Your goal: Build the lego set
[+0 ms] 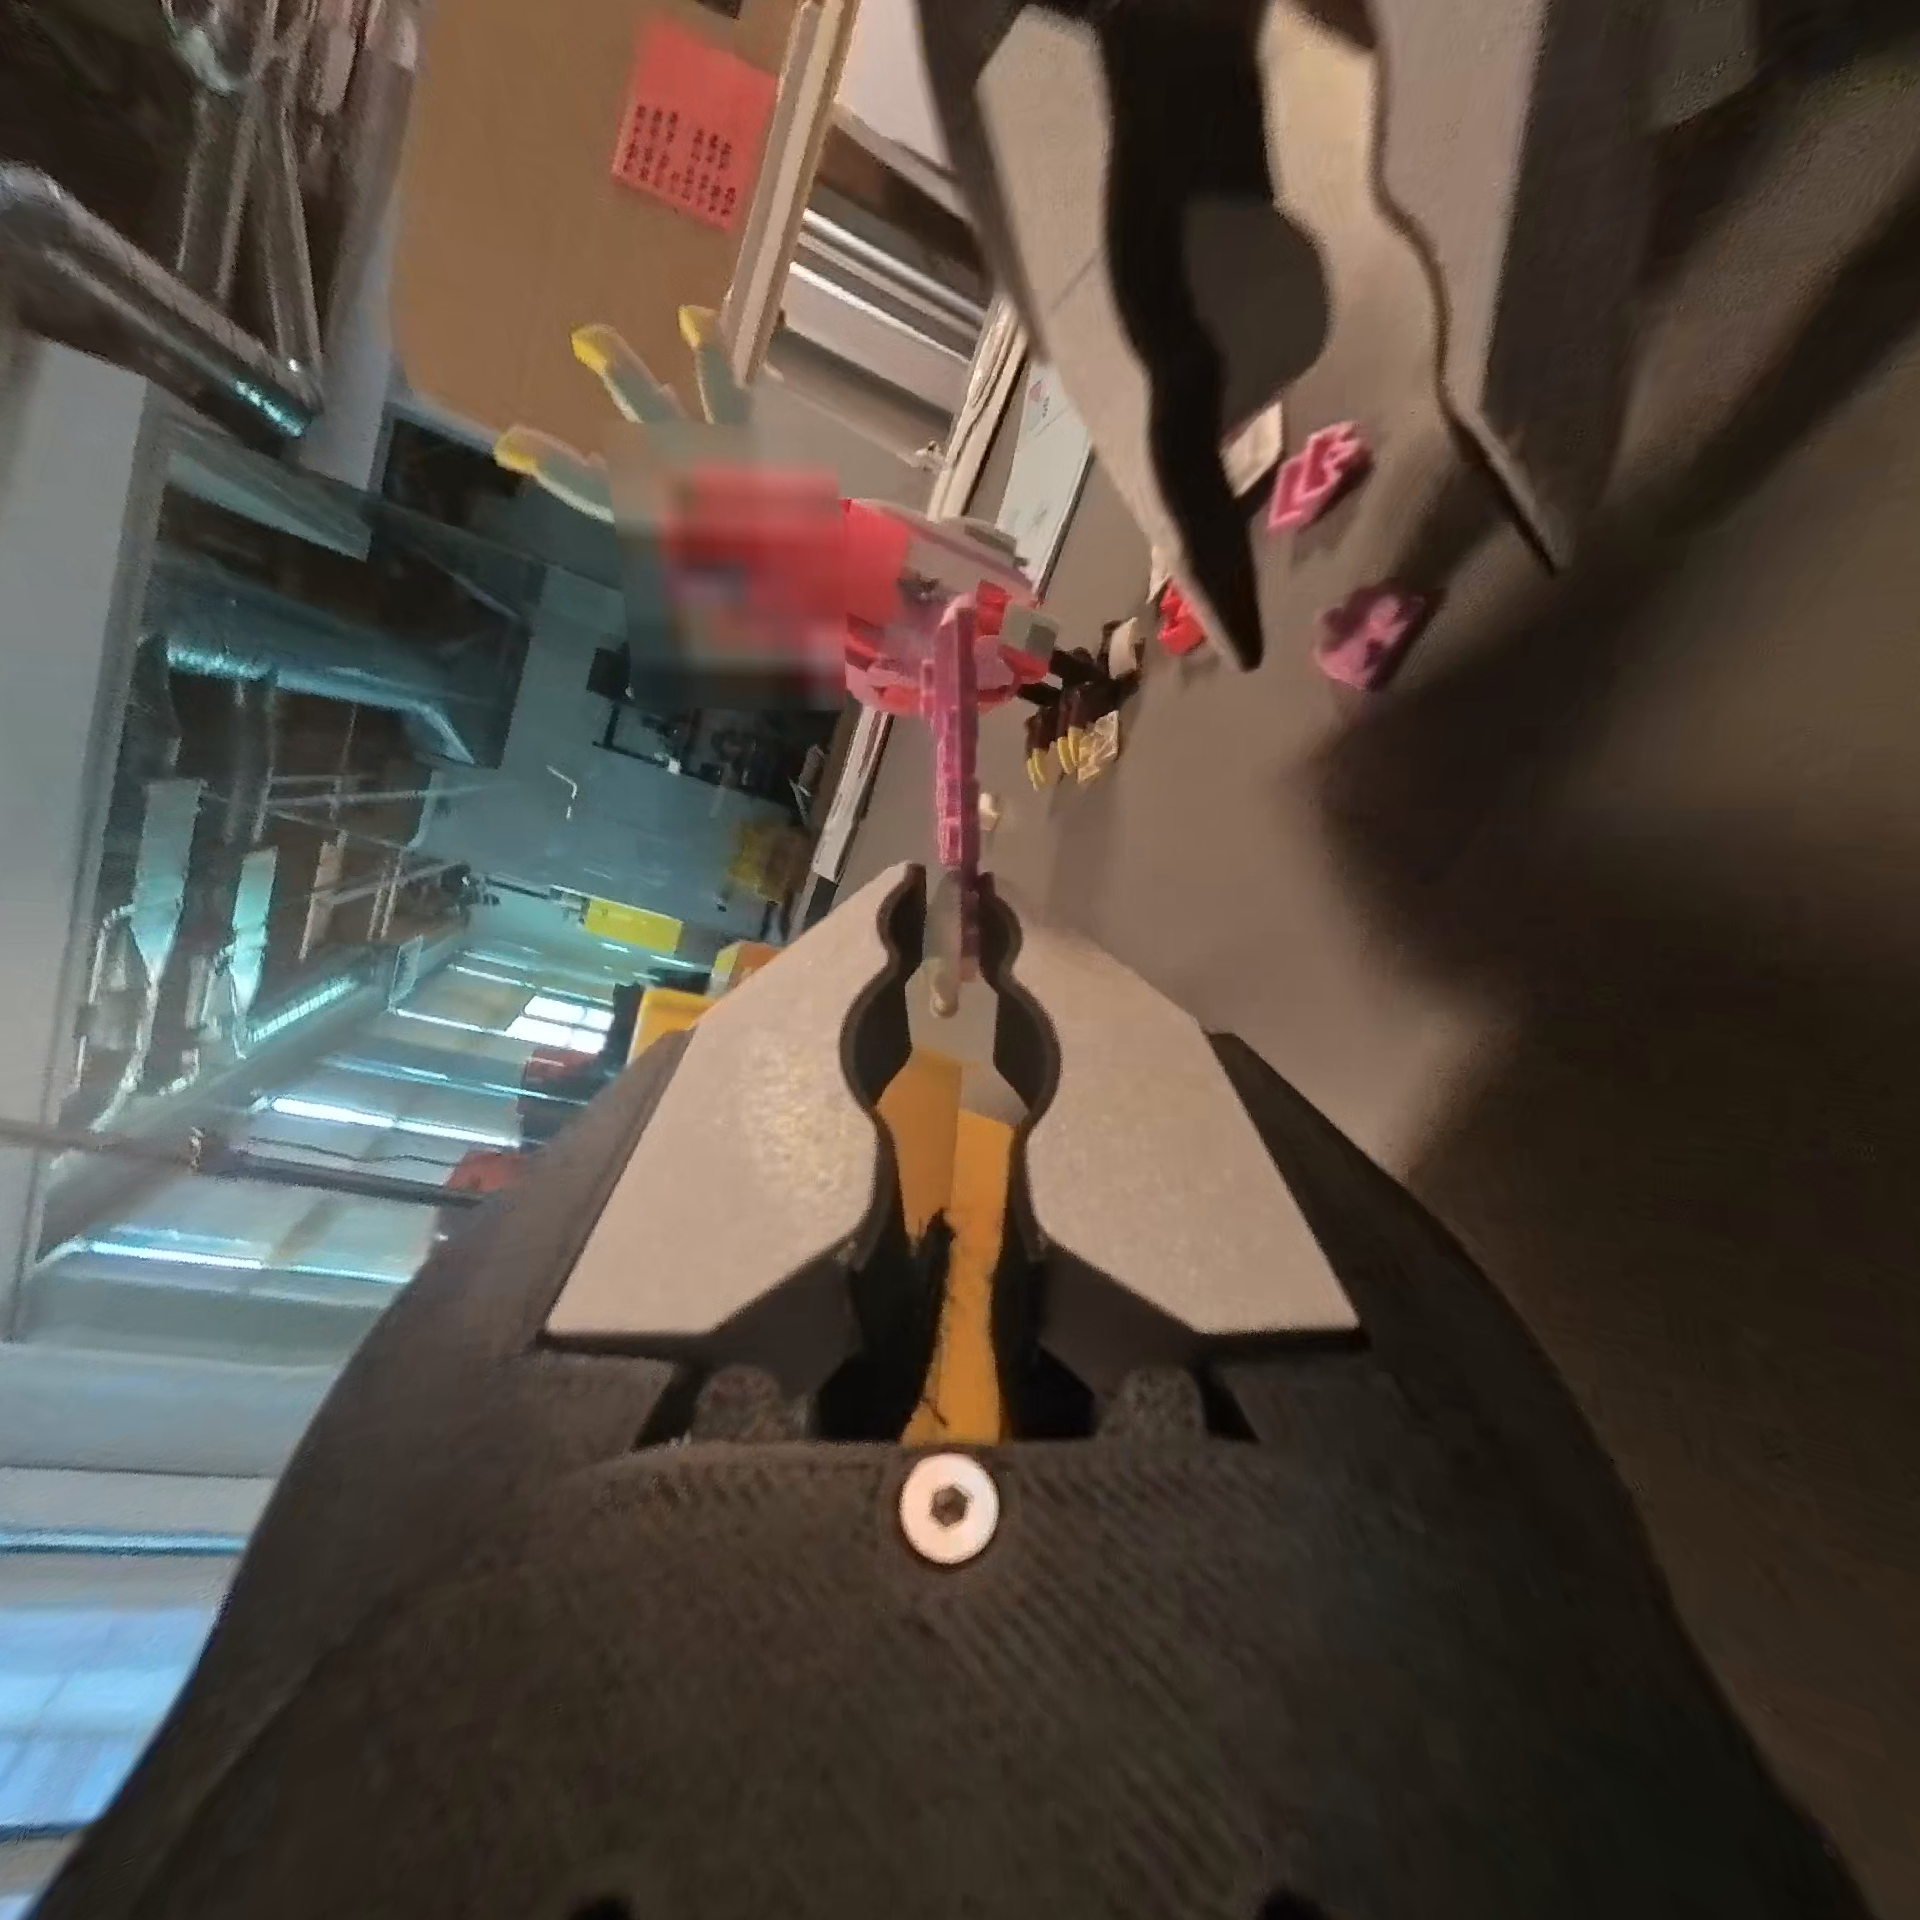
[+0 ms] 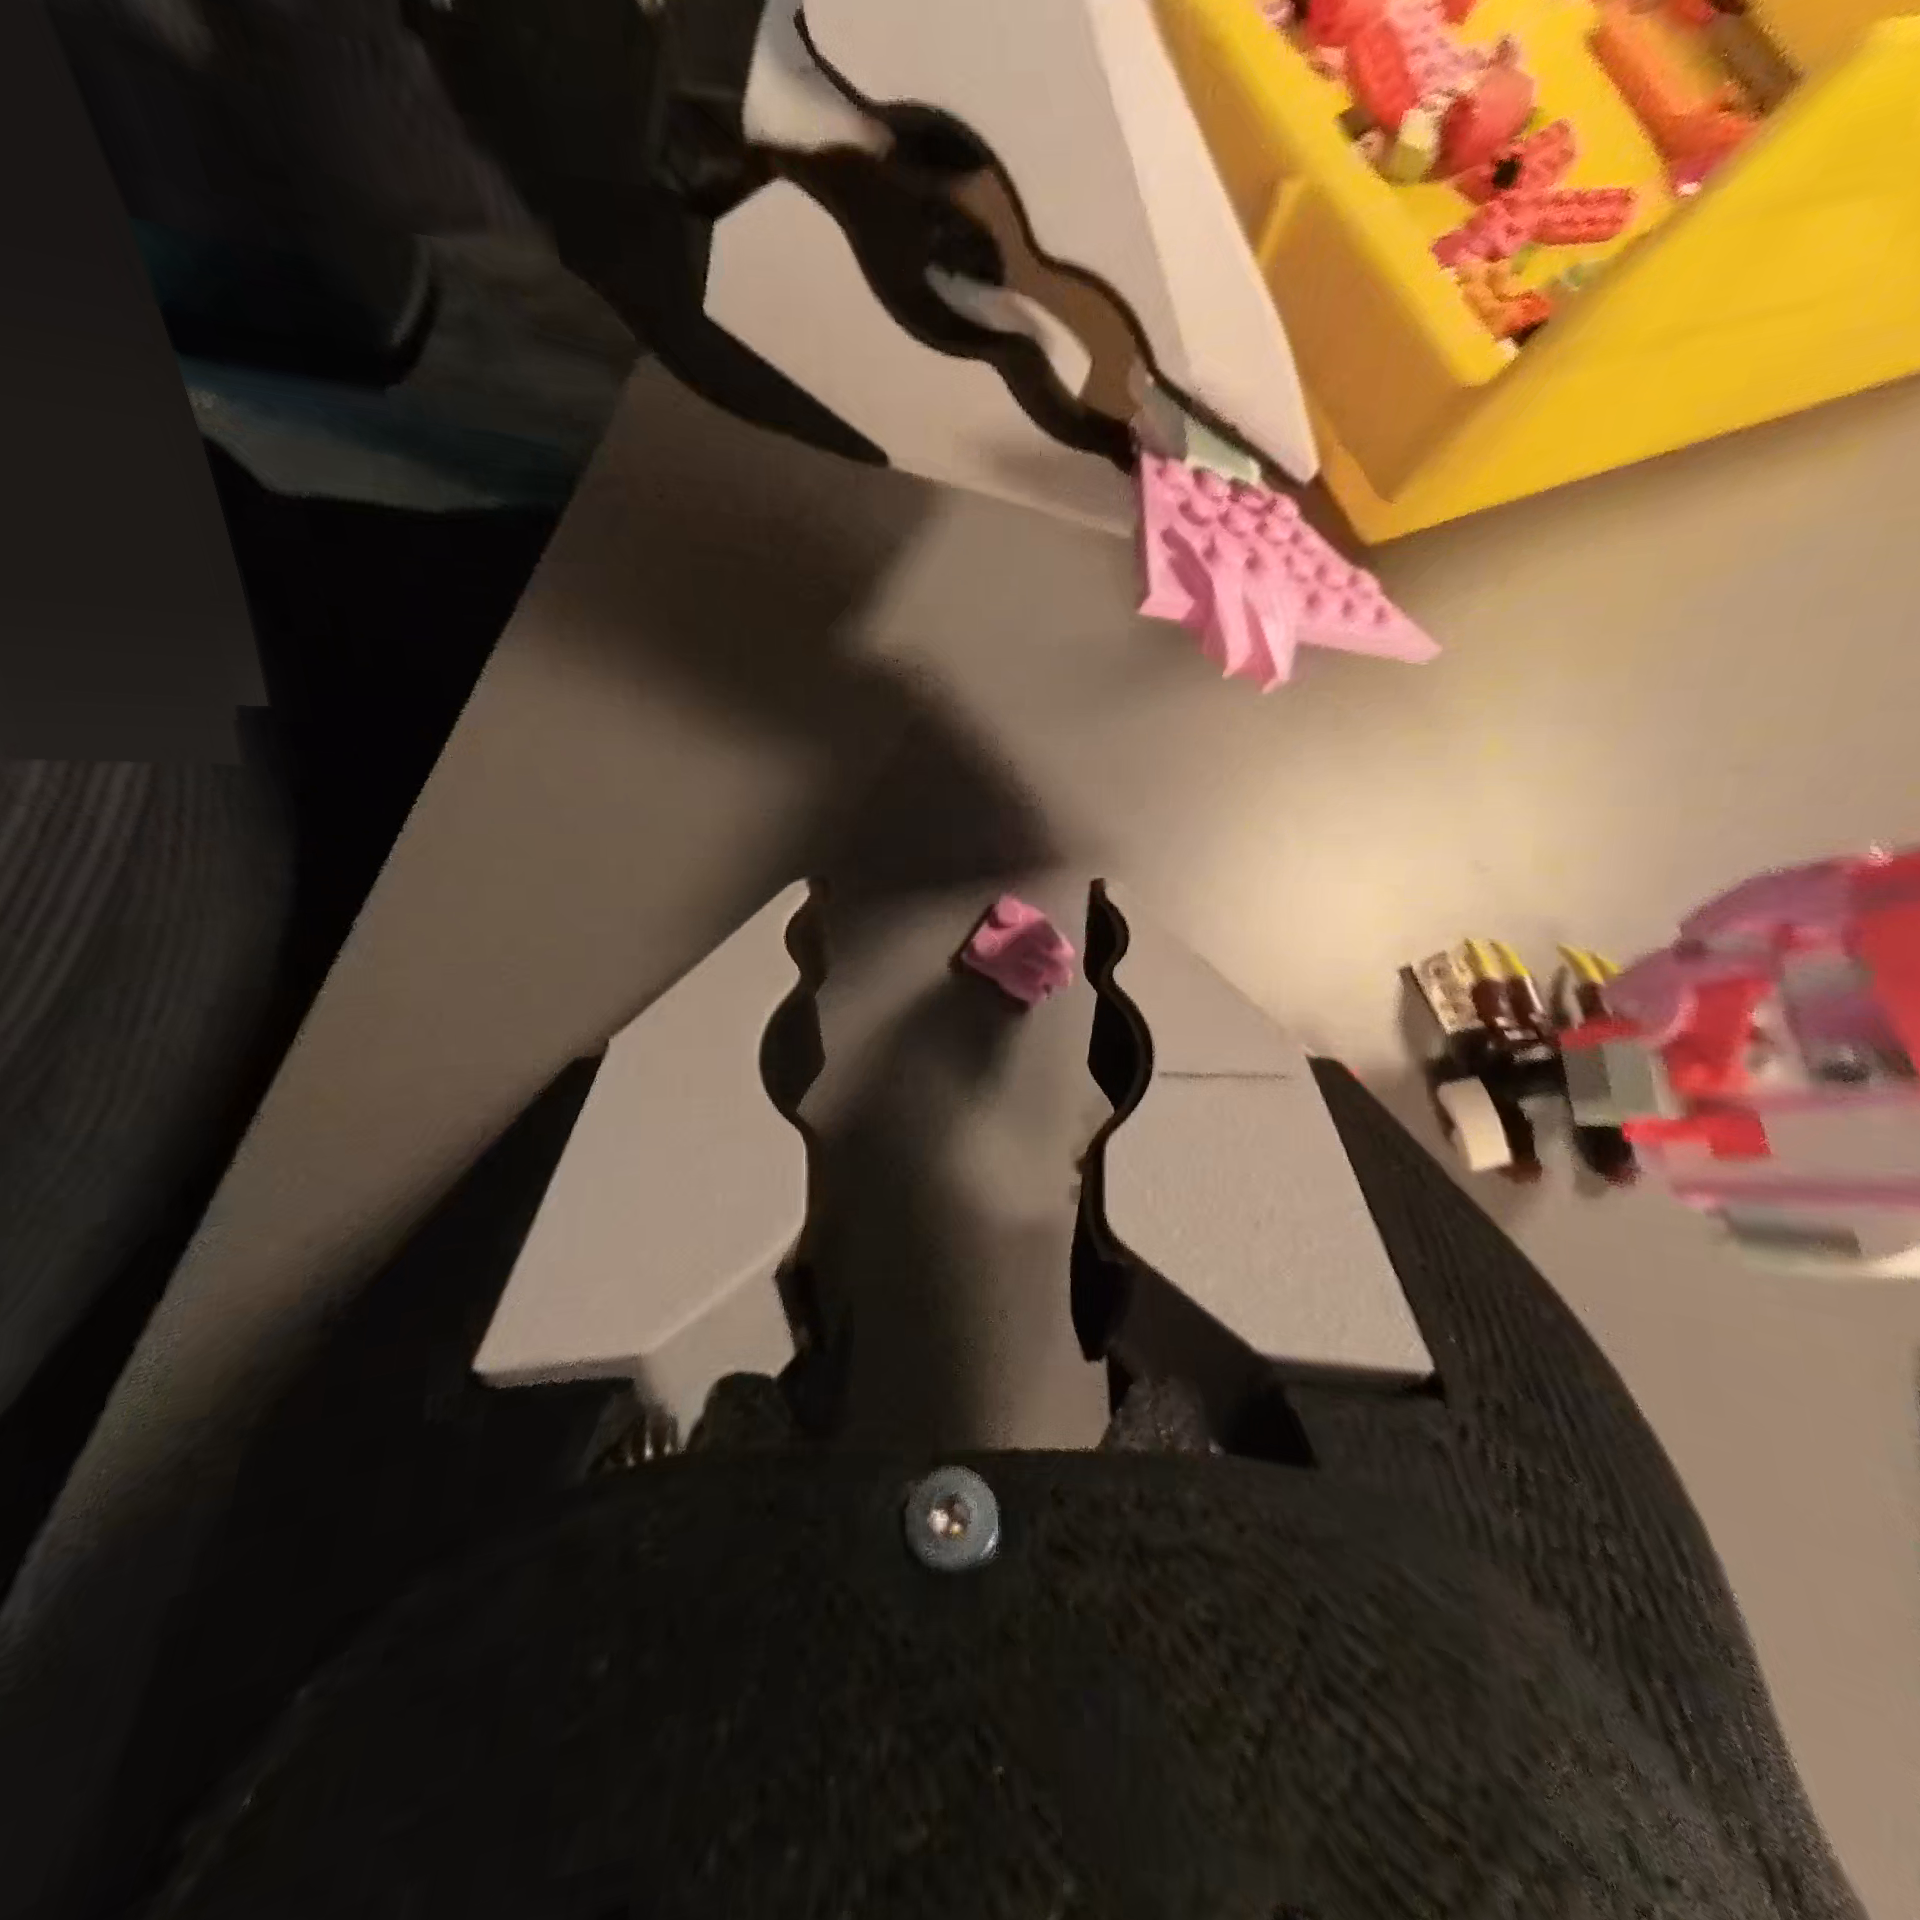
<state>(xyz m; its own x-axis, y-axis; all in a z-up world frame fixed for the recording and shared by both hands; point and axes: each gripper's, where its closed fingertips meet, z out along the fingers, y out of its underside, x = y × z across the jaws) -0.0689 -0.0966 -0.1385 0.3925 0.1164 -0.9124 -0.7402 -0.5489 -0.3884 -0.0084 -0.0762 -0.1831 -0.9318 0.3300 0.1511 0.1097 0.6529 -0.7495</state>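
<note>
Holding the pink wing (image 2: 1262, 566) tight in your left gripper (image 1: 961, 914), you have your right gripper (image 2: 951, 914) open around a small pink brick (image 2: 1013, 956) on the desk (image 2: 1299, 831), not pinched yet.

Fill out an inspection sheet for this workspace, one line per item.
Surface: grey tabletop, shadowed near its left edge.
Job's things: pink studded wing plate; small pink brick piece on the table; red and pink brick creature with dark, yellow-clawed feet.
Clutter: two more pink pieces; yellow bin of red brick parts.
Grippers: left tool closed on the wing plate's grey end, holding it off the table; right tool open, fingers either side of the small pink piece, not touching it.
Cables: nothing seen.
Surroundings: shelving, a cardboard-coloured panel with a red sheet, blurred.
</note>
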